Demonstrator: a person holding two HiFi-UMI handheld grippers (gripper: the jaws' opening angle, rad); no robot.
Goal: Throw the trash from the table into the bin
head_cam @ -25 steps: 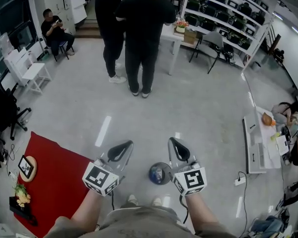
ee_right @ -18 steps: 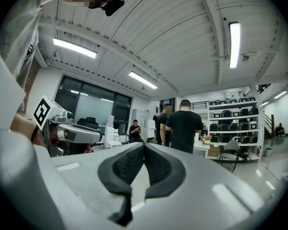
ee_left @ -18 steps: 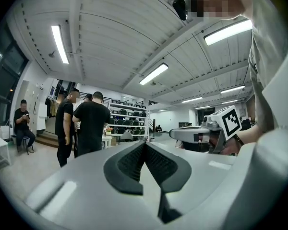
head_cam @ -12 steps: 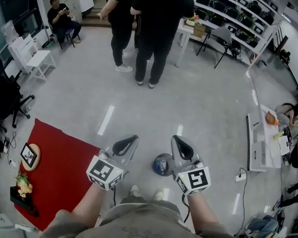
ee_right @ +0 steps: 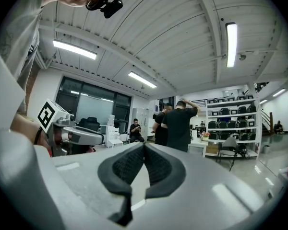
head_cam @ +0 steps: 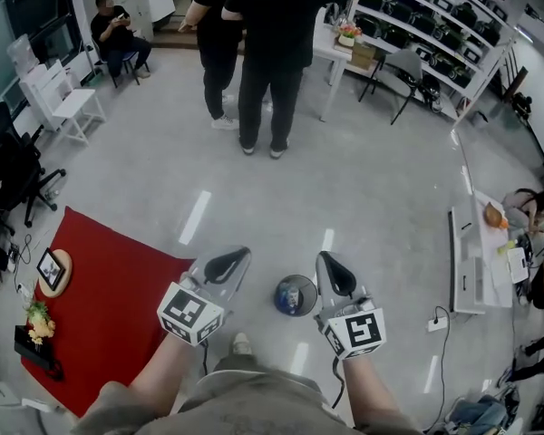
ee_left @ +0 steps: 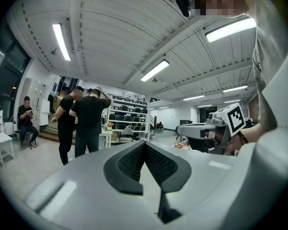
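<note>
Both grippers are held level above the floor. The left gripper (head_cam: 236, 257) has its jaws pressed together with nothing between them, and so does the right gripper (head_cam: 328, 268). The bin (head_cam: 296, 295) stands on the floor between the two, just beside the right one, with something bluish inside. No trash is carried. The white table (head_cam: 462, 270) stands well apart at the right and bears an orange object (head_cam: 495, 215) and some small items that cannot be identified.

Hazards, as judged from this position:
- The bin stands just ahead of the person's shoe (head_cam: 240, 343) – a forward step may tip it and spill the contents.
- A power strip (head_cam: 438, 323) and its cable lie on the floor toward the table, so walking there without looking down risks a trip.
- Jaws left shut on arrival would push the trash instead of gripping it.

Compared with a second ago, the jaws remain shut and empty. One shoe shows where two did, the red mat (head_cam: 100, 315) fills more of the left side, and the two standing persons (head_cam: 254, 53) sit higher in the head view.
</note>
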